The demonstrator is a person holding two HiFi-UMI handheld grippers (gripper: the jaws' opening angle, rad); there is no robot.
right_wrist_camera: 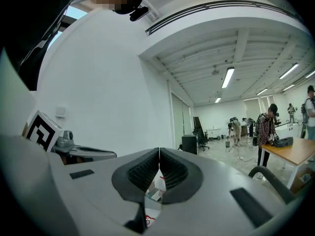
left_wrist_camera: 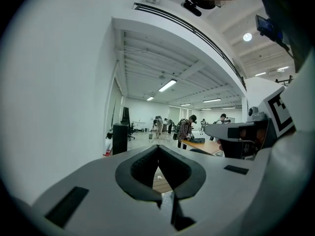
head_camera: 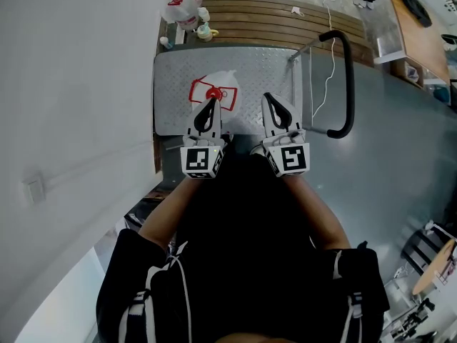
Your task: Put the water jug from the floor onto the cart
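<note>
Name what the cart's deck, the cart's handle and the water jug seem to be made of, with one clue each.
Cart deck: grey metal, matte; raised tread pattern.
Cart handle: black bent tube, likely coated metal or rubber-sleeved; which cannot be told.
Water jug: translucent whitish plastic with red plastic handle, probably; light shows through it.

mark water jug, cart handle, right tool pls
water jug [head_camera: 214,90]: head view, on its red top handle.
cart handle [head_camera: 350,84]: head view, on the straight run of the black bar.
right tool [head_camera: 268,97]: head view, at its closed tips.
</note>
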